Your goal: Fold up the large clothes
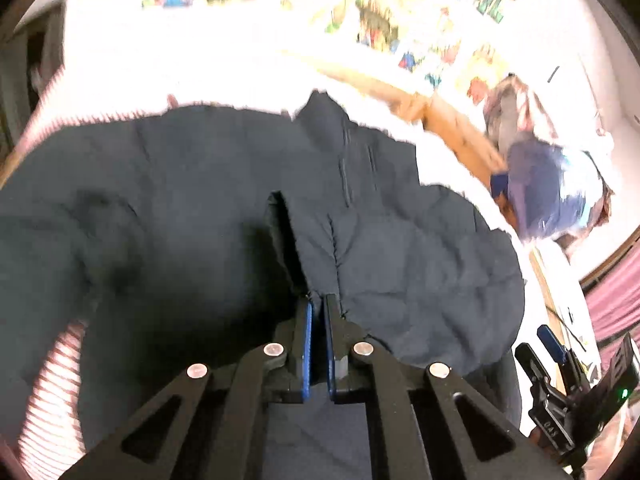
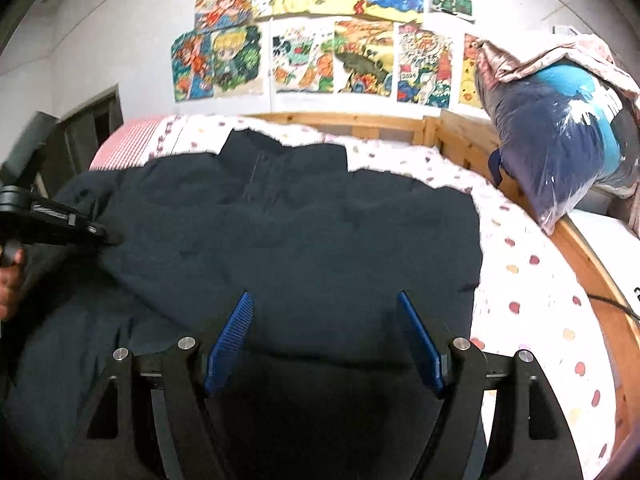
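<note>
While the dark jacket point(image 2: 288, 232) lies spread across the spotted bedsheet point(image 2: 532, 280), collar toward the wooden bed frame point(image 2: 452, 132), the left gripper point(image 1: 318, 312) has its 2 blue pads together at a raised fold of the fabric near the front opening; whether cloth is truly caught between them is hard to tell, since the pads look nearly closed on themselves. The right gripper point(image 2: 324, 308) hovers over the jacket's near part with its fingers well apart and nothing between them. The likely risk is a thin pinch: if the left pads hold only 1 slippery outer layer, the padded jacket could slide free as that side is lifted, leaving a crooked fold. Bulk is another, as trapped air may spring the fold open. The bagged bundle point(image 2: 560, 152) on the frame is well apart from the work.
</note>
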Motion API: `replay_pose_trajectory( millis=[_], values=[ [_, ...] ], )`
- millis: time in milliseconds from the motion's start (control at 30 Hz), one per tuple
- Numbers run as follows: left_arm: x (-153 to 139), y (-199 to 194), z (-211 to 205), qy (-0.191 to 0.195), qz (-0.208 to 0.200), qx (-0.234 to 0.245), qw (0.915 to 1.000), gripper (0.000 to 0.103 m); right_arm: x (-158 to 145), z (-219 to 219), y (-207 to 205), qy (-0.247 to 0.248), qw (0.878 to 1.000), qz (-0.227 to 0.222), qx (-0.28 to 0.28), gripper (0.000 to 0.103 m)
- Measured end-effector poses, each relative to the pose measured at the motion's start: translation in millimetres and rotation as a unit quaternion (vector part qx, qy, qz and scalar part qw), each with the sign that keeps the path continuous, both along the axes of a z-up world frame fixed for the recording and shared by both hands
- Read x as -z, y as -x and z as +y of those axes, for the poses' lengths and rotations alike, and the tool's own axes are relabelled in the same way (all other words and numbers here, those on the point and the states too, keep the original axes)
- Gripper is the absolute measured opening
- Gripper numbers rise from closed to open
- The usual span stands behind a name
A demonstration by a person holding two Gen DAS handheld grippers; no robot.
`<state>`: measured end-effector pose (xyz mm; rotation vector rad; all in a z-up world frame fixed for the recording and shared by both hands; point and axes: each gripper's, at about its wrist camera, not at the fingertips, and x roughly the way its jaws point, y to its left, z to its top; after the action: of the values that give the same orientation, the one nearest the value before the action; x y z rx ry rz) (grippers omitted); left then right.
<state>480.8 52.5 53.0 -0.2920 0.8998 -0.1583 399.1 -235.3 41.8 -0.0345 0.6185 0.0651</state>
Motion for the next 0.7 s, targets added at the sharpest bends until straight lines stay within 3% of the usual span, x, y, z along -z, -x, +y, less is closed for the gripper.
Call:
replay_pose_trajectory(
  millis=[100,167,333,433,533,700],
  values=[
    [-17,2,15,-0.013,-0.019,-0.008,0.9997,0.006,-8,5,-27,-0.007,1.0,0.014,0.01,0.069],
    [-13,0,22,-0.023,-0.012,-0.008,0.9996,0.006,-5,12,-49,-0.012,0.999,0.036,0.015,0.069],
    [31,-7,32,-0.049,0.044,-0.007,0.9978,0.006,16,42,-89,-0.006,0.998,0.061,0.003,0.069],
    [59,-11,30,-0.069,0.067,-0.005,0.9953,0.008,39,62,-107,0.028,0.995,0.091,-0.007,0.069],
    [72,-11,35,-0.054,0.078,-0.008,0.9955,0.01,58,76,-116,0.065,0.991,0.114,-0.011,0.069],
    [75,-8,46,-0.007,0.084,-0.014,0.9963,0.016,79,84,-118,0.075,0.988,0.131,-0.007,0.069]
  ],
)
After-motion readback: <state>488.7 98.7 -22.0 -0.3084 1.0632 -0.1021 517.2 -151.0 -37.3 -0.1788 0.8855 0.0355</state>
